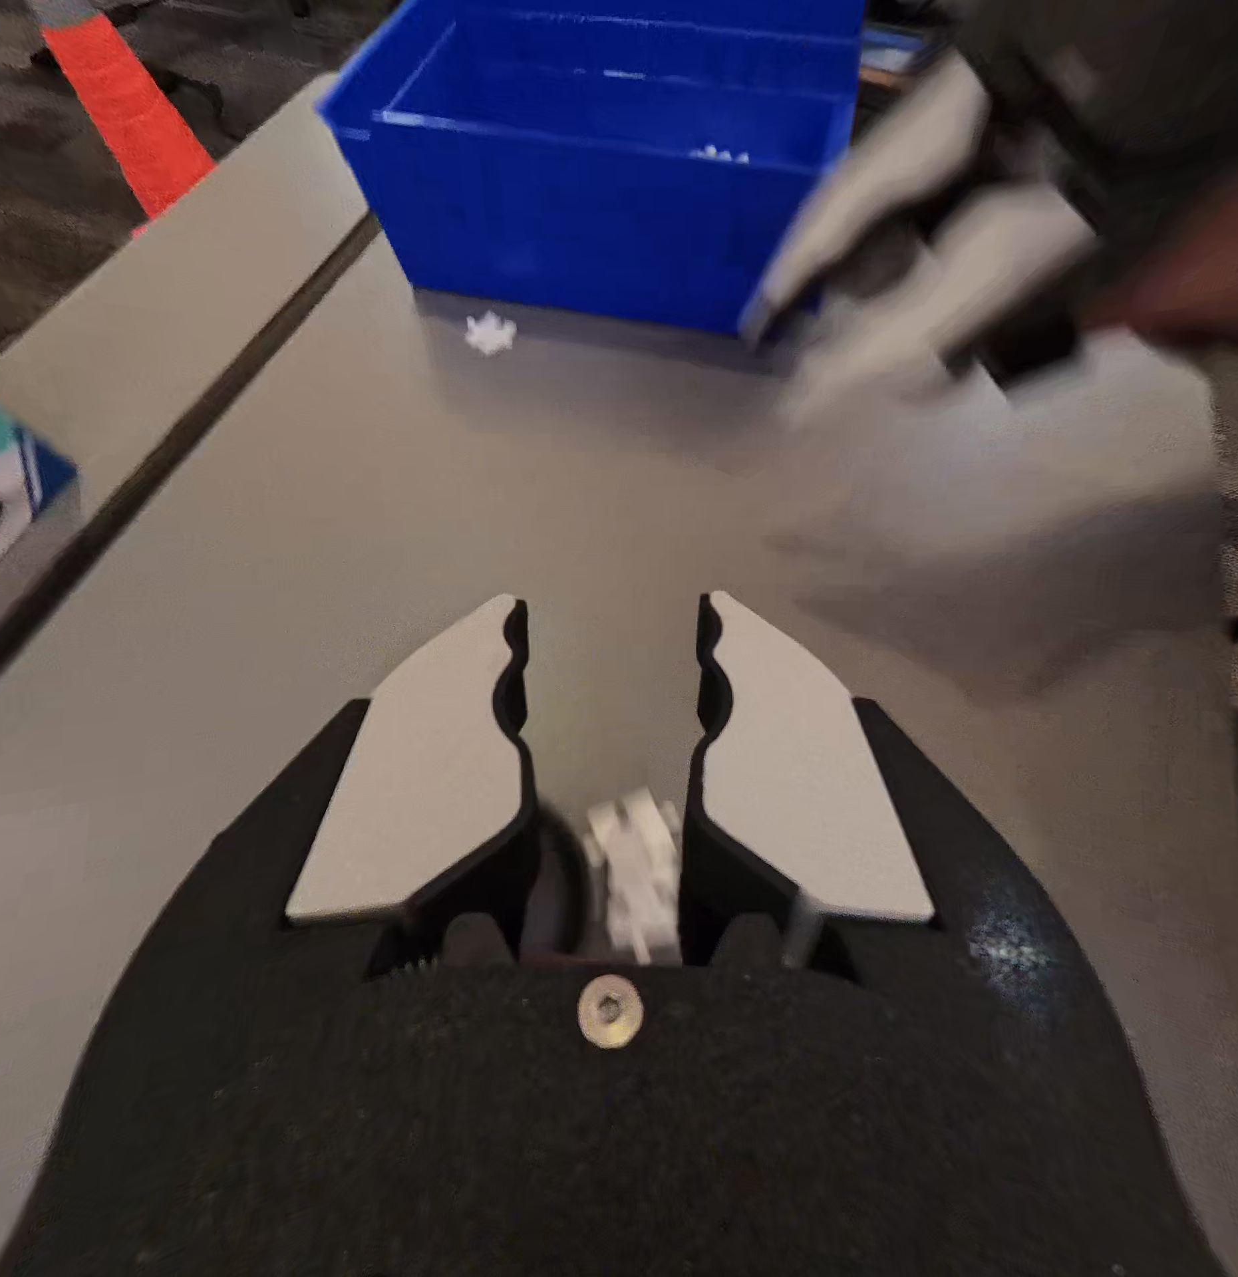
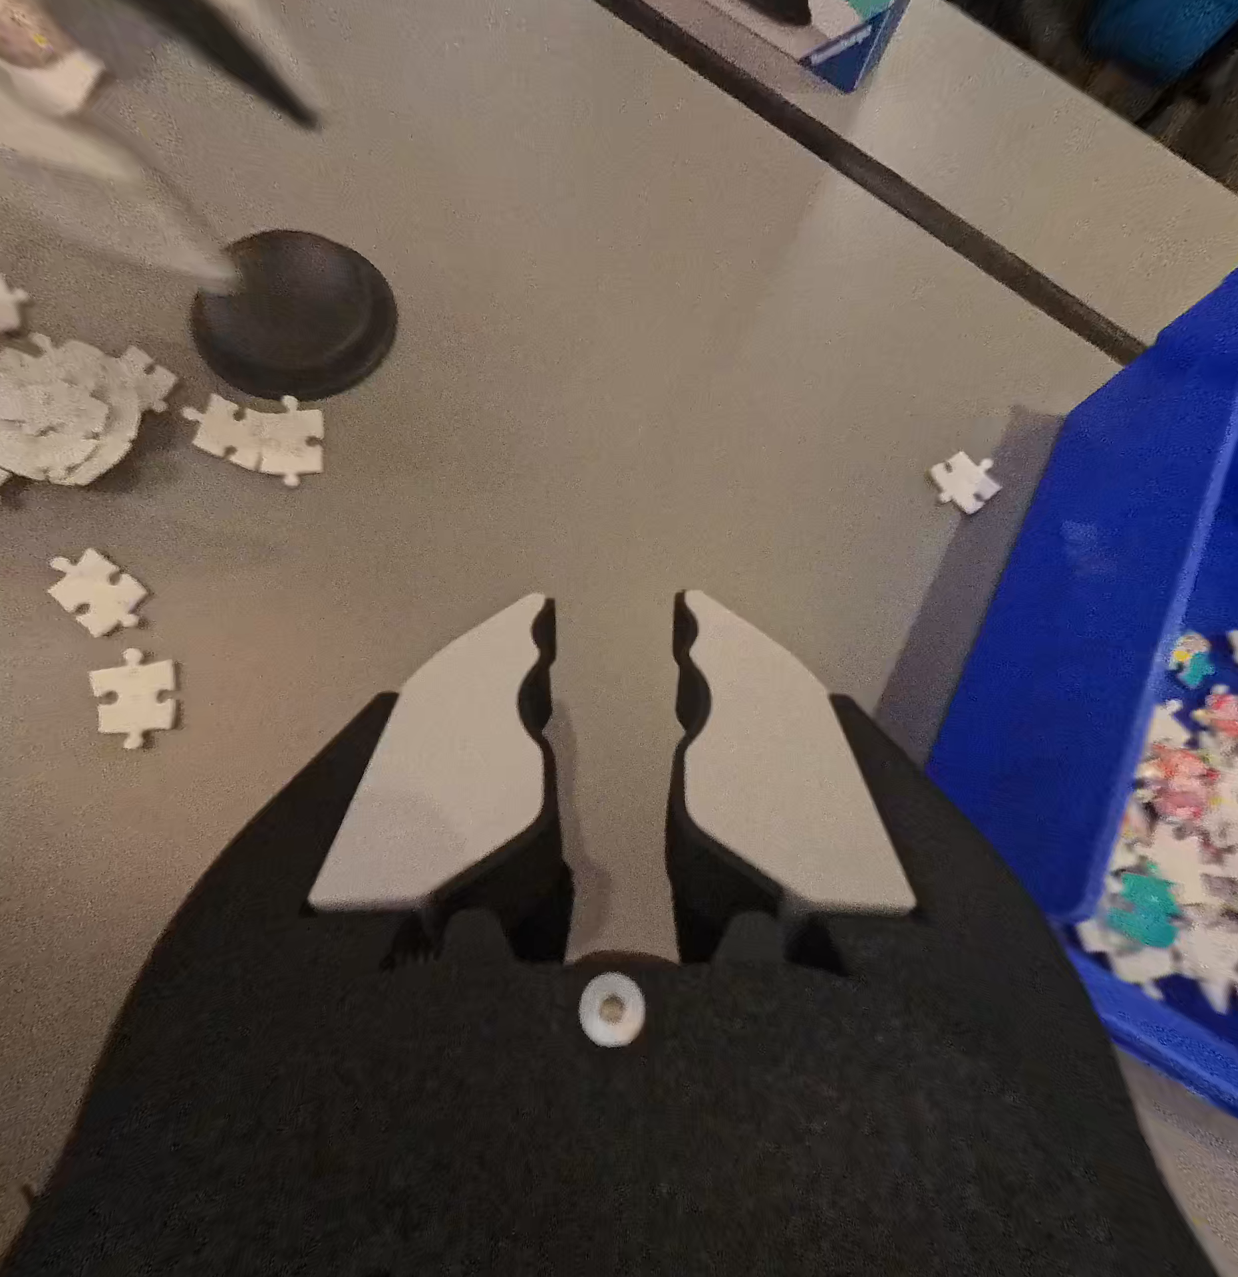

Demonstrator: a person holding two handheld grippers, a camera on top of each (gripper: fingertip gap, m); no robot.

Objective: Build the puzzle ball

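- The left gripper [image 1: 612, 608] sits at the bottom middle of the left wrist view. Its two fingers are spread apart with a wide gap, and nothing is pinched between the tips.
- Far back between its fingers, low in the frame, a blurry white puzzle bit [image 1: 633, 877] shows. I cannot tell if it lies on the table below or touches the gripper.
- The right gripper [image 2: 614, 601] sits at the bottom middle of the right wrist view. Its fingers are partly apart, a bit closer than the left ones, and it holds nothing.
- The right gripper also shows as a blurry grey shape [image 1: 913, 276] at the upper right of the left wrist view, near the corner of the blue bin [image 1: 588, 228].
- The grey table [image 2: 602, 311] fills most of both views.
- At the left edge of the right wrist view lies a curved clump of joined white pieces [image 2: 49, 414], the part-built puzzle ball.
- Just beside it, a black round stand [image 2: 294, 314] rests on the table.
- A joined pair of pieces [image 2: 260, 439] lies just below the stand.
- Two loose pieces [image 2: 97, 591] [image 2: 135, 698] lie lower left.
- One piece [image 2: 965, 481] lies alone near the bin's wall at the right.
- Inside the bin, at the right edge, sits a pile of colourful pieces [image 2: 1182, 829].
- A blue box [image 2: 858, 48] sits at the top.
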